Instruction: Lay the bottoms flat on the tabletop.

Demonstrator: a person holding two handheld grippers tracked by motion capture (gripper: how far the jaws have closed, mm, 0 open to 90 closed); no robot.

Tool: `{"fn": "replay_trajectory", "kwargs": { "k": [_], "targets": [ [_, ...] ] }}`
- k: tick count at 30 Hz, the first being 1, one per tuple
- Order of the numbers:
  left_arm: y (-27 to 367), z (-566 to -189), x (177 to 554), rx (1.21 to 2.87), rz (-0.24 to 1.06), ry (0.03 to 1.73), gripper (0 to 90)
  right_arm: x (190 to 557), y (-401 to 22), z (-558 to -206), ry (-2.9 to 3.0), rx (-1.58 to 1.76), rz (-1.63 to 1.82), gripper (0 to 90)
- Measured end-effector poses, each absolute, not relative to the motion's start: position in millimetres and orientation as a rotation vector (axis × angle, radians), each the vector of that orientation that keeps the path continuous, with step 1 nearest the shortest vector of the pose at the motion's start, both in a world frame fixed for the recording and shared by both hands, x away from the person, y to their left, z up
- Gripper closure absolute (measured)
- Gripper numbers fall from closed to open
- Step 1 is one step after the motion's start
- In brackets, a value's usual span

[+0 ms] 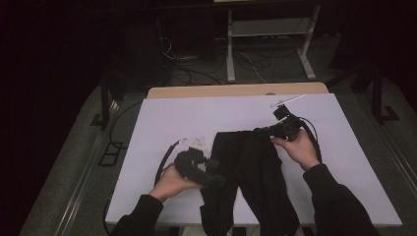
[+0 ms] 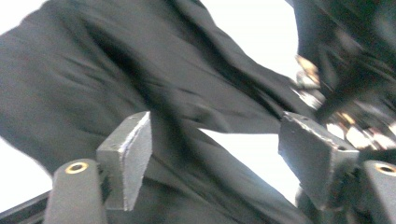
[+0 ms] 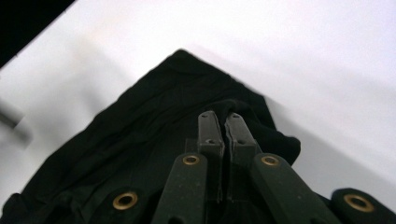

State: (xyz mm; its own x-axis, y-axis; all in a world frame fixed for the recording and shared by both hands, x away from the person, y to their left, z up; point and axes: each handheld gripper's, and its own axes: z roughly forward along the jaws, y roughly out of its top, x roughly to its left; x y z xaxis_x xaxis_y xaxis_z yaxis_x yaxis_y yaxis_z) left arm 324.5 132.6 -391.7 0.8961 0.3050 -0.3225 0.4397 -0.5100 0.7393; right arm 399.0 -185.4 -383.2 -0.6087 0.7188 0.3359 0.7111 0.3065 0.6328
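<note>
lying creased on the white table (image 1: 162,123), black trousers (image 1: 251,167), legs parted.

Both forearms, in dark sleeves, enter from the bottom edge of the high view. The left hand (image 1: 172,183), at lower centre-left, lies palm up and cradles the left gripper (image 1: 216,173), which points toward the right of the frame. In the left gripper view its jaws stand wide apart with their pads bare. The right hand (image 1: 298,149), right of centre, grasps the right gripper (image 1: 259,131), which points toward the left. In the right gripper view its jaws are pressed together.
</note>
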Motion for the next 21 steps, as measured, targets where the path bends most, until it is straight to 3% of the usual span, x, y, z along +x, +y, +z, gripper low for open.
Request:
{"fn": "replay_trajectory", "kwargs": {
  "k": [4, 15, 19, 21],
  "targets": [
    [133.7, -391.8, 360.5, 2.055, -0.092, 0.691, 25.0, 398.7, -194.5, -374.5, 2.504, 1.367, 1.261, 86.5],
    [105.2, -426.0, 431.9, 2.131, 0.023, 0.895, 24.8, 377.8, -211.4, -361.5, 2.494, 1.288, 1.362, 86.5],
    [105.2, -442.4, 446.7, 2.107, -0.013, 0.964, 25.3, 355.2, -220.5, -363.8, 2.516, 1.258, 1.444, 86.5],
    [104.2, -450.8, 448.2, 2.099, -0.058, 0.943, 30.1, 343.3, -225.8, -369.0, 2.539, 1.252, 1.472, 86.5]
  ]
}}
